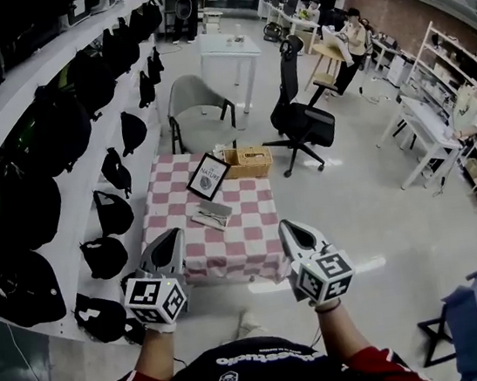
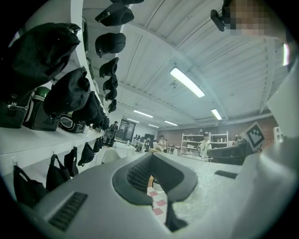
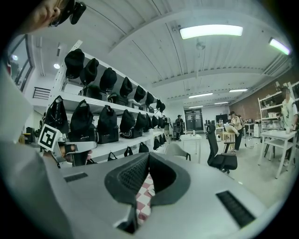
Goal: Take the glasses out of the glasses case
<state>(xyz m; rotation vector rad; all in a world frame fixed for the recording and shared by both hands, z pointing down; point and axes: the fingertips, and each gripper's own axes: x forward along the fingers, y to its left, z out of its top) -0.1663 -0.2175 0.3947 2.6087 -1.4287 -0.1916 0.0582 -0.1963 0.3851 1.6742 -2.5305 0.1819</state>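
A grey glasses case (image 1: 210,214) lies on a small table with a pink-and-white checked cloth (image 1: 247,238), near its middle; I cannot tell whether it is open, and no glasses show. My left gripper (image 1: 172,236) hangs over the table's near left corner, jaws together and empty. My right gripper (image 1: 290,225) hovers past the near right corner, also shut and empty. Both are well short of the case. In the left gripper view the left gripper (image 2: 152,157) shows only a sliver of checked cloth (image 2: 156,204) under its jaws. The right gripper (image 3: 148,157) sees the same cloth (image 3: 145,198).
A framed picture (image 1: 208,176) and a wicker basket (image 1: 248,161) stand at the table's far end. Behind it are a grey chair (image 1: 195,100), a black office chair (image 1: 303,120) and a white table (image 1: 230,48). Shelves of black bags (image 1: 54,132) line the left wall.
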